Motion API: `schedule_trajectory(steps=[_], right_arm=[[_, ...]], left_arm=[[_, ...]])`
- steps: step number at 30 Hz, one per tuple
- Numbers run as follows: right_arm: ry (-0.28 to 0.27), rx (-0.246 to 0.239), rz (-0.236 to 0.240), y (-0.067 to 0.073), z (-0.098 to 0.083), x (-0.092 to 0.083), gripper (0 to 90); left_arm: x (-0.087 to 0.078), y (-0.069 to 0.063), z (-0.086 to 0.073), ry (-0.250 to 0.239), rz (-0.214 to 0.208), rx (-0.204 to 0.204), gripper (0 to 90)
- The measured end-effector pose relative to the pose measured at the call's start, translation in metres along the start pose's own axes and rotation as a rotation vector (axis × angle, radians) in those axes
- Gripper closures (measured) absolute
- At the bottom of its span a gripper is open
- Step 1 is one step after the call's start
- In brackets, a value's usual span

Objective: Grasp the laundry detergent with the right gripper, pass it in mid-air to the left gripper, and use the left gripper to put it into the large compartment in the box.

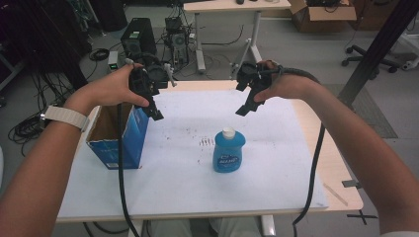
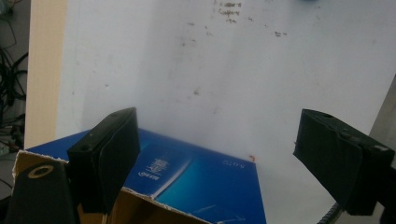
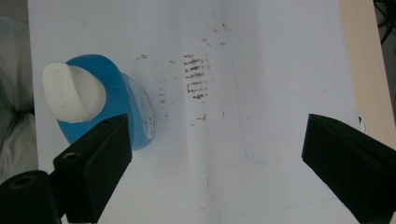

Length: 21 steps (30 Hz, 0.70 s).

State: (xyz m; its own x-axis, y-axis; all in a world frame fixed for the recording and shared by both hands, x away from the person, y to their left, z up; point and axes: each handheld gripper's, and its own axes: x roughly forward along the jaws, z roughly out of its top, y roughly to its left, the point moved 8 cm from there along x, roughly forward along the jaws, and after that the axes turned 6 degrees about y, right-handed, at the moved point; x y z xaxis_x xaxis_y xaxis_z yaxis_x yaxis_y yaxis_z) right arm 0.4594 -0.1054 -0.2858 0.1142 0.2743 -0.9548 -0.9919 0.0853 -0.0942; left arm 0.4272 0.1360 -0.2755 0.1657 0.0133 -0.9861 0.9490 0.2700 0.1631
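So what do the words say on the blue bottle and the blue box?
Blue bottle: its dark label has white lettering, too blurred to read in the high view.
Blue box: a small pale emblem with a word under it, seen upside down in the left gripper view, and a short faint print beside it; both are too small and blurred to read.
Nothing else on the table carries writing, only smudgy marks.
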Motion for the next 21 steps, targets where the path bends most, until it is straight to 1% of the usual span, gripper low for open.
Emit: schedule_trajectory(steps=[2,4,7,10,12,13,14,15,16,18,21], right_arm=[[-0.007,0.002,-0.005,0.001,-0.001,-0.006,8.3],[-0.009,-0.002,-0.004,0.003,-0.003,-0.01,8.3],[-0.014,-0.002,-0.005,0.006,-0.008,-0.014,8.2],[-0.012,-0.005,-0.006,0.011,-0.012,-0.017,8.0],[-0.012,-0.008,-0.006,0.013,-0.013,-0.018,8.1],[-0.013,-0.008,-0.003,0.016,-0.015,-0.02,7.9],[-0.013,-0.008,-0.003,0.016,-0.015,-0.02,7.9],[-0.012,-0.009,-0.006,0.018,-0.017,-0.022,7.5],[-0.016,-0.006,-0.006,0.019,-0.017,-0.023,7.5],[-0.017,-0.006,-0.003,0.022,-0.02,-0.024,7.5],[-0.018,-0.004,0.003,0.025,-0.022,-0.025,7.5]], left_arm=[[0.0,0.0,0.0,0.0,0.0,-0.003,14.6],[-0.001,-0.001,0.0,-0.005,0.002,-0.007,14.6],[-0.002,-0.002,0.001,0.001,0.0,-0.009,14.6],[-0.004,-0.003,0.003,0.005,0.005,-0.001,14.6],[-0.004,-0.004,0.004,-0.004,0.005,-0.006,14.6],[-0.004,-0.004,0.004,-0.001,0.009,-0.007,14.6],[-0.004,-0.004,0.004,-0.001,0.009,-0.007,14.6],[-0.005,-0.005,0.003,0.004,0.012,-0.001,14.7],[-0.005,-0.006,0.004,0.0,0.012,-0.006,14.7],[-0.007,-0.007,0.004,0.004,0.015,0.002,14.7],[-0.008,-0.008,0.004,0.004,0.018,0.0,14.7]])
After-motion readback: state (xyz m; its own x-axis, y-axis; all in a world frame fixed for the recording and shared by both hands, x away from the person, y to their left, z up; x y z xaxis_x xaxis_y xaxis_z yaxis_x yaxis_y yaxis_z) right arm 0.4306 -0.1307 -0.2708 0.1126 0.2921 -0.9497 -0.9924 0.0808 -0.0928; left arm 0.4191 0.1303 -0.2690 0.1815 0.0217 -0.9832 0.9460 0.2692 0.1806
